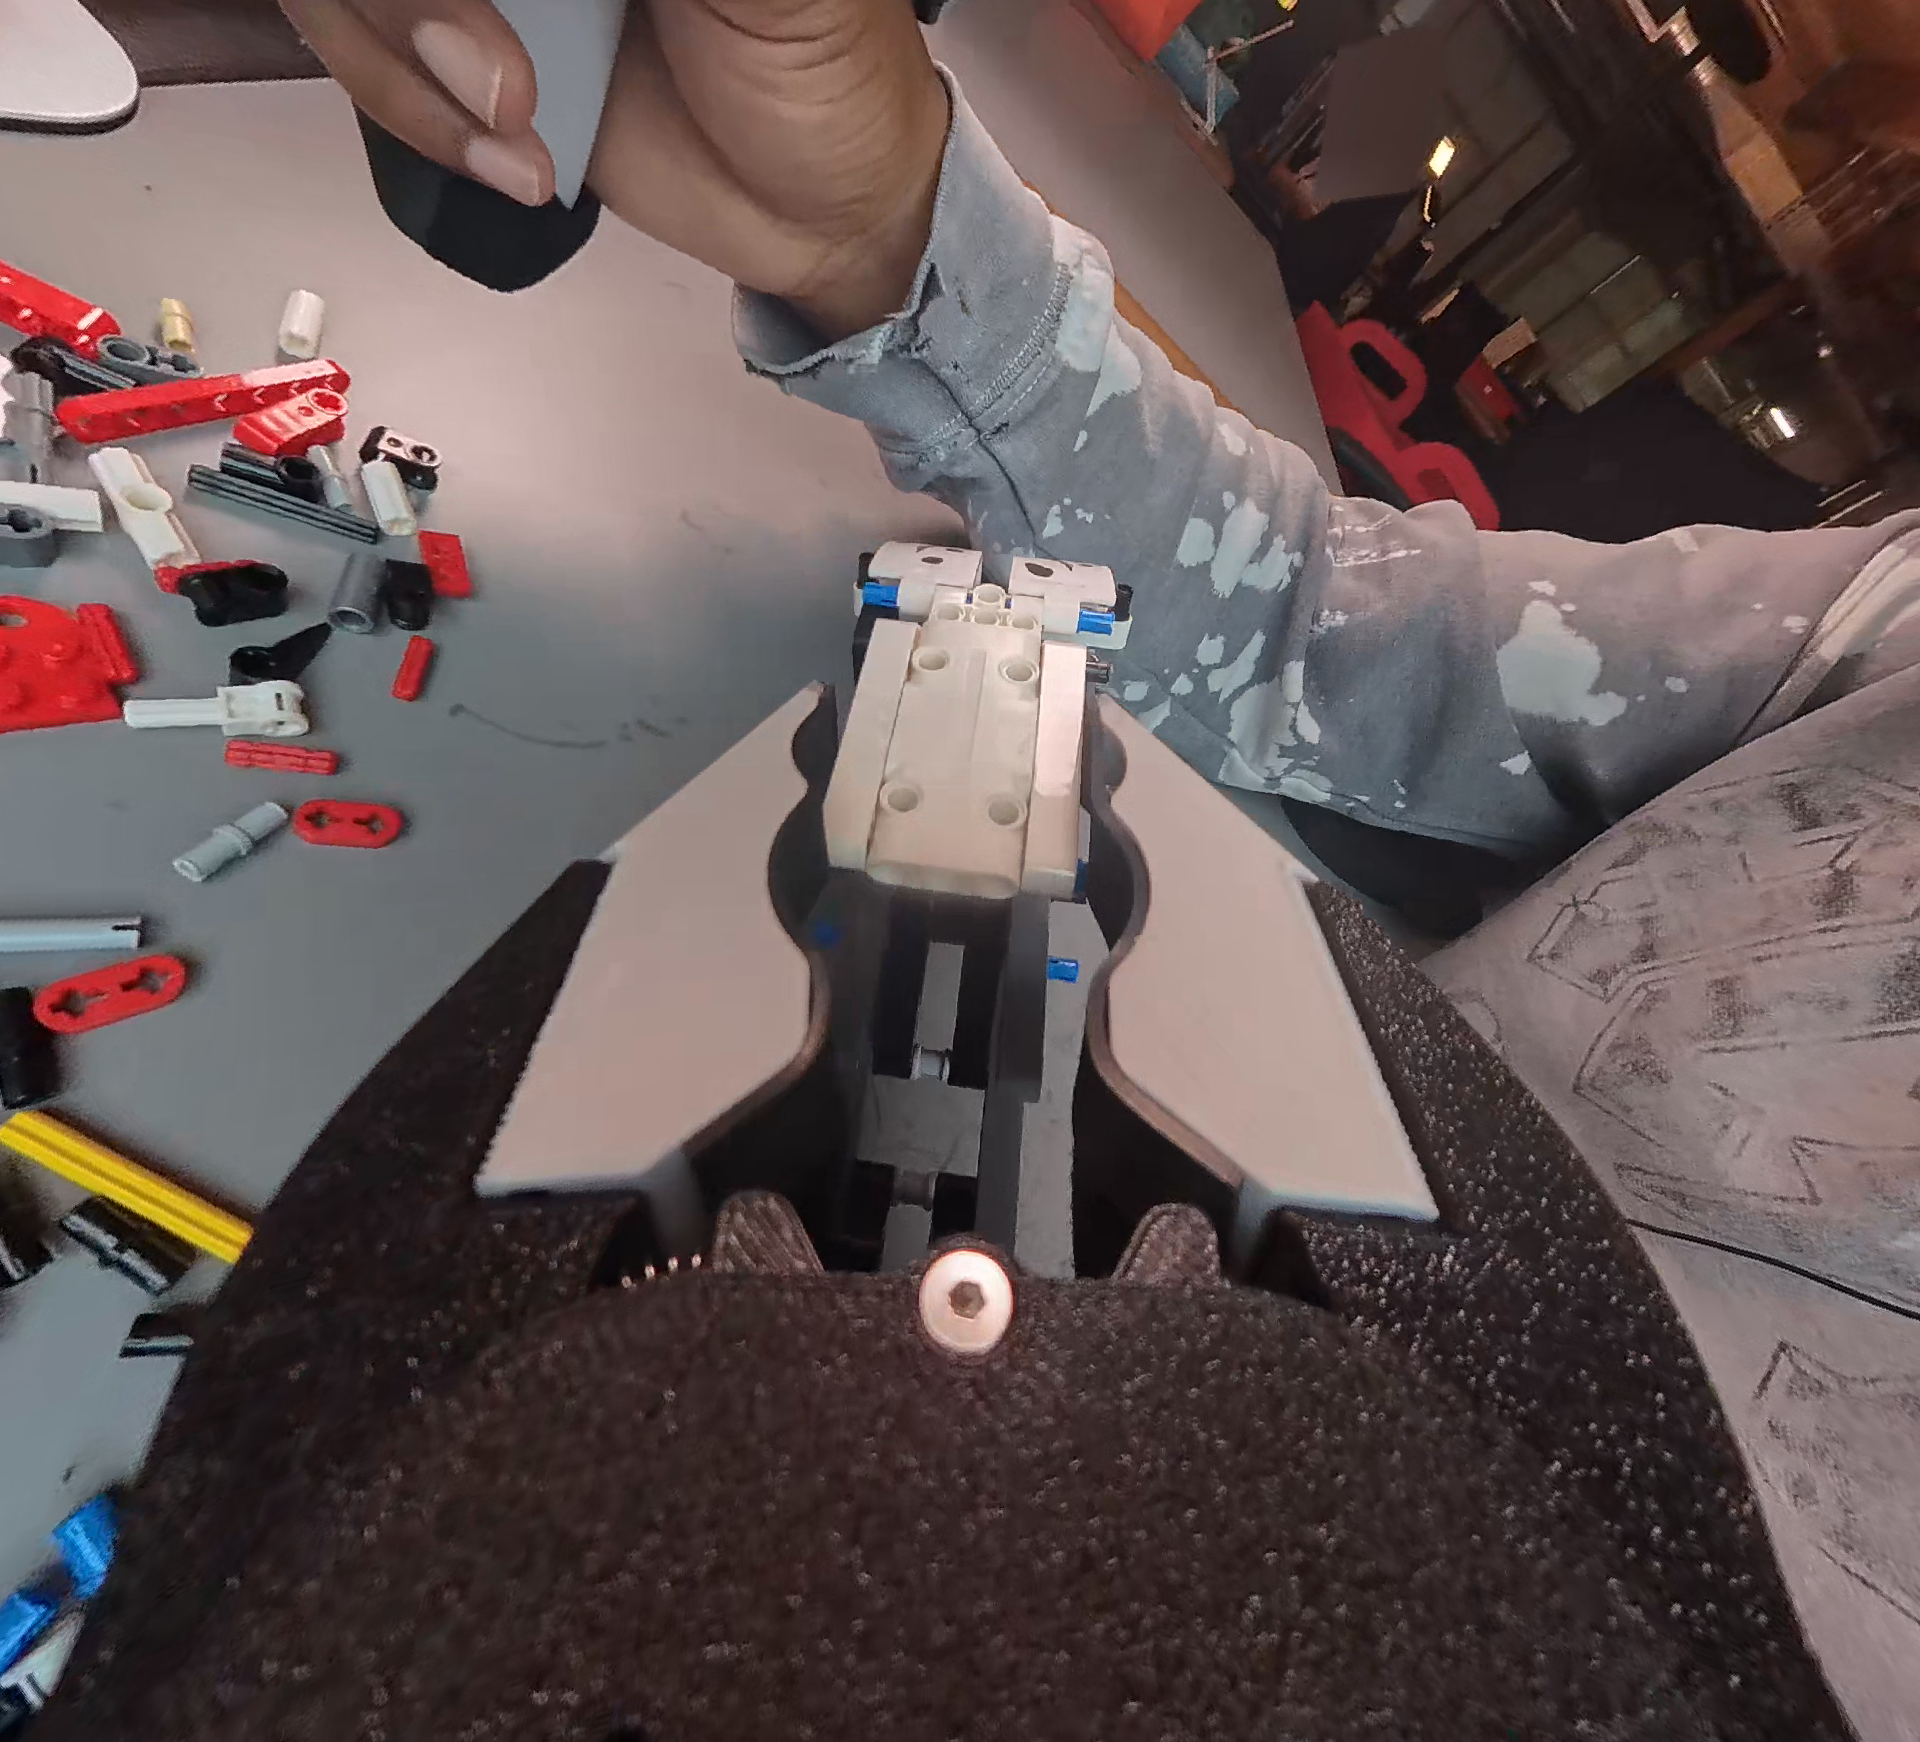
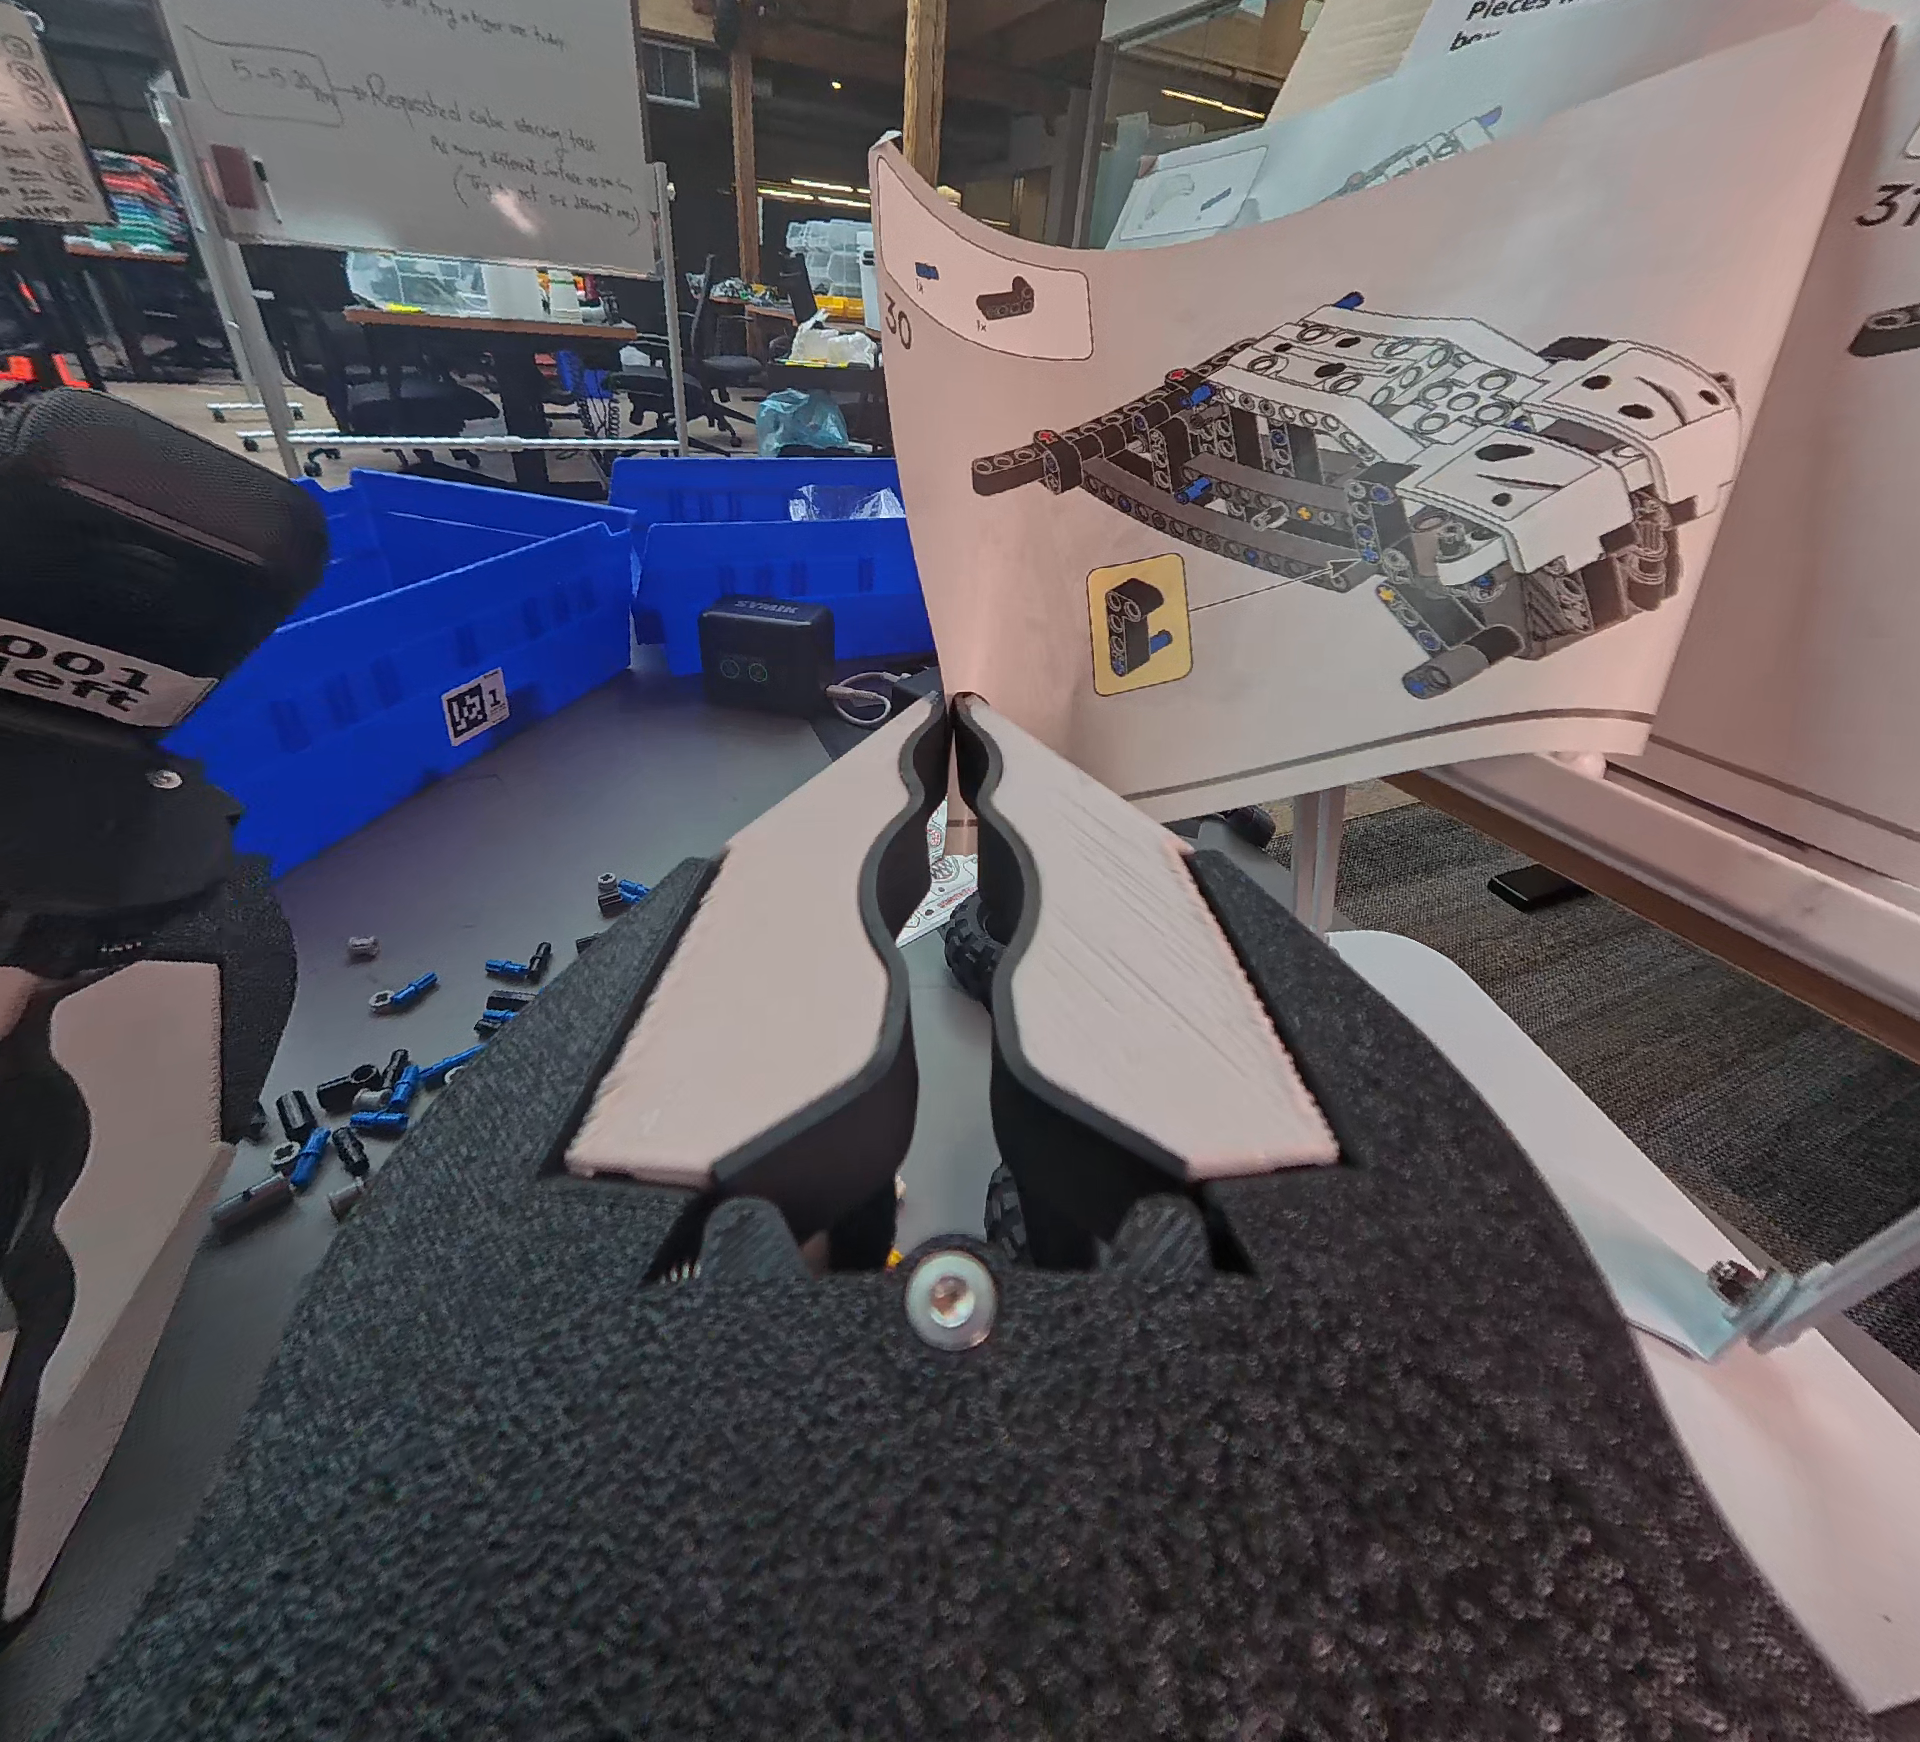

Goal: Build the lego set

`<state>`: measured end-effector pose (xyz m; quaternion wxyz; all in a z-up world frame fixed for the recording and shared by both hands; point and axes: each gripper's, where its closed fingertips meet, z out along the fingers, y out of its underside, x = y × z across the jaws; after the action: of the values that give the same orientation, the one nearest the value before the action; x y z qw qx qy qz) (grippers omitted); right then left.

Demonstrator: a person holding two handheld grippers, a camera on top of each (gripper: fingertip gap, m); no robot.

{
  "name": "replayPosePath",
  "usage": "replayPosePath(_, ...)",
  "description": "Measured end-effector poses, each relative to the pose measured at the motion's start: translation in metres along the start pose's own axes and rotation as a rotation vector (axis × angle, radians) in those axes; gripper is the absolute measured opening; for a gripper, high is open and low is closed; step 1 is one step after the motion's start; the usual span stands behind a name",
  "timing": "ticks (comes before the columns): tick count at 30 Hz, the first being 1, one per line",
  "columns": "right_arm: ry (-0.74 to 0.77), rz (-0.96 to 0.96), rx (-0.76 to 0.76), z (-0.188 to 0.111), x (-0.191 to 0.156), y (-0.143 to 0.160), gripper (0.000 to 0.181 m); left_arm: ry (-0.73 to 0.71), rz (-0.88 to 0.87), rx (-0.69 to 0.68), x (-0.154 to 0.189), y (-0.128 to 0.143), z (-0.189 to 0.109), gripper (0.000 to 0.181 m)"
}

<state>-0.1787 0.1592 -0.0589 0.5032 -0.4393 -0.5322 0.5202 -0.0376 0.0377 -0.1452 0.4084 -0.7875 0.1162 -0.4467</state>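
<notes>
My left gripper [image 1: 961, 705] is shut on the half-built lego model [image 1: 966, 757], which has a white top and a dark frame with blue pins; its front end sticks out past the fingertips over the grey table [image 1: 623, 612]. My right gripper [image 2: 951, 705] is shut, its tips pinching the lower corner of a curled instruction booklet page [image 2: 1351, 466] that shows a drawing of the model. In the left wrist view a hand [image 1: 748, 92] holds the right gripper's body at the top. The left gripper's body [image 2: 104, 653] shows at the left of the right wrist view.
Loose red, black, white and grey pieces [image 1: 260, 487] lie on the table left of the model. Several blue and black pins [image 2: 395, 1100] lie scattered near blue bins [image 2: 416, 601] and a small black box [image 2: 769, 653]. A sleeve [image 1: 1195, 549] crosses behind the model. The tips of one gripper are about 20 cm away from the tips of the other.
</notes>
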Motion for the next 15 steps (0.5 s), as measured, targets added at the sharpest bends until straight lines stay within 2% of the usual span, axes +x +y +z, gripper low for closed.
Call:
replayPosePath(6, 0.002, 0.005, 0.003, -0.001, 0.001, 0.000, 0.000, 0.005, -0.039, 0.012, -0.003, -0.001, -0.001, 0.047)
replayPosePath(15, 0.088, 0.074, 0.079, -0.012, 0.026, -0.015, 0.000, 0.039, -0.308, 0.053, -0.020, -0.008, -0.008, 0.046)
